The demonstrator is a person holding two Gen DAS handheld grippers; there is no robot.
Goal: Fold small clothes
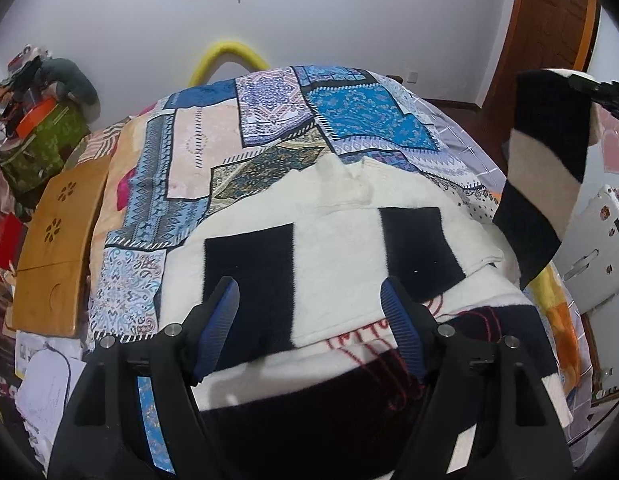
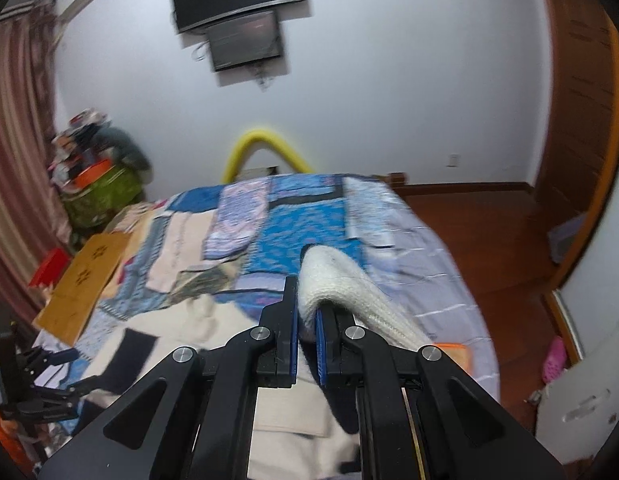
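Observation:
A cream and black block-pattern sweater [image 1: 333,240] lies on the patchwork bed cover [image 1: 213,152], with red stitched lettering near its front edge. My left gripper [image 1: 309,304] is open and hovers just above the sweater's near part, holding nothing. My right gripper [image 2: 306,320] is shut on the sweater's ribbed cream cuff [image 2: 345,284]. The striped sleeve [image 1: 545,176] hangs lifted at the right in the left wrist view. The sweater's body [image 2: 181,344] lies below and left in the right wrist view, where the left gripper [image 2: 49,380] shows at the left edge.
A wooden lap board [image 1: 53,248] lies at the bed's left edge, with papers [image 1: 41,392] below it. A cluttered pile with a green bag [image 1: 41,140] stands at back left. A yellow foam arch [image 1: 229,58] sits behind the bed. Wooden floor [image 2: 509,248] and a door are right.

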